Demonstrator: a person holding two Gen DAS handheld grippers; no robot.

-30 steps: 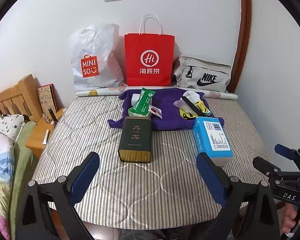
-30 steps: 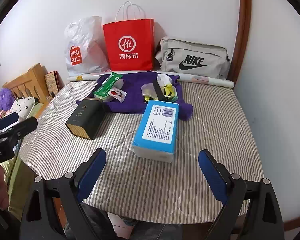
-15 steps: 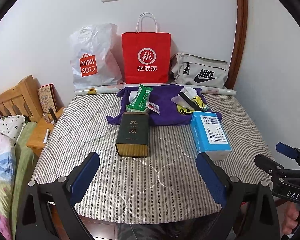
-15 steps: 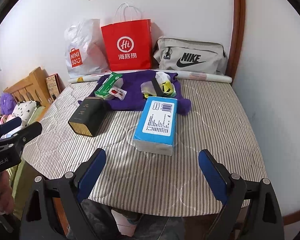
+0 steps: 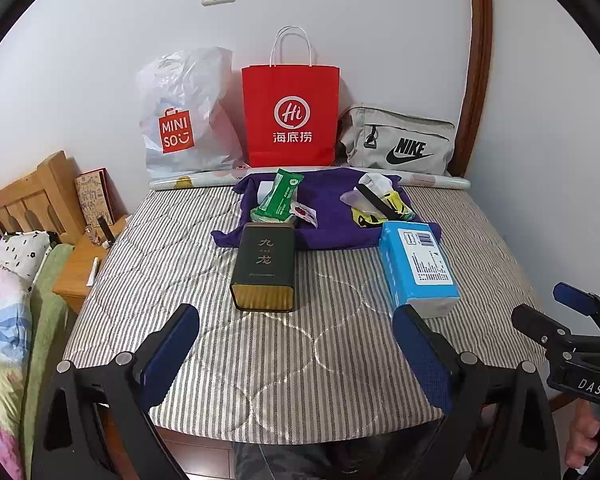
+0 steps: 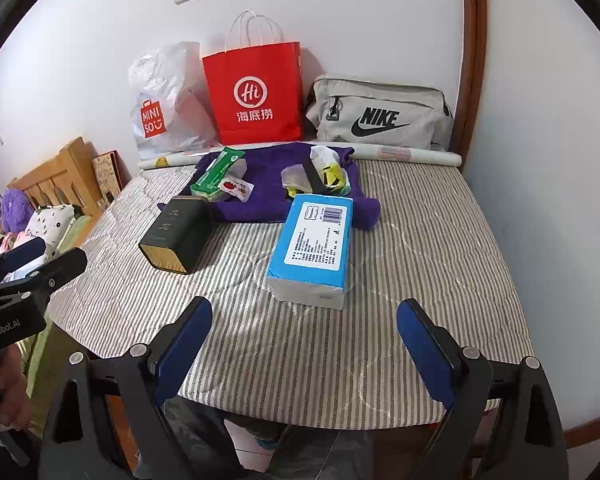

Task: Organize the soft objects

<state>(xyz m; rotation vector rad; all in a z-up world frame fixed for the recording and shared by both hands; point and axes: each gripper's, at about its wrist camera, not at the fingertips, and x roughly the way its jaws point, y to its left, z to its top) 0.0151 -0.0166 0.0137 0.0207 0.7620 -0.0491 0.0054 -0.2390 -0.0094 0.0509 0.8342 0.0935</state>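
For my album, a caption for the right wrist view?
Open right gripper faces a blue tissue pack on the striped table.

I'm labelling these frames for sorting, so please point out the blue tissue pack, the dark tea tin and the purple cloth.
blue tissue pack (image 6: 315, 236): right wrist view, on its white label.
dark tea tin (image 5: 265, 258): left wrist view, on its lettered top face.
purple cloth (image 6: 268, 178): right wrist view, on bare middle fabric.

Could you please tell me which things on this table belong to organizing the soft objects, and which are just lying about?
Belong to the job:
purple cloth
blue tissue pack
green wipes pack

Just lying about:
dark tin
red paper bag
white plastic bag
grey Nike bag
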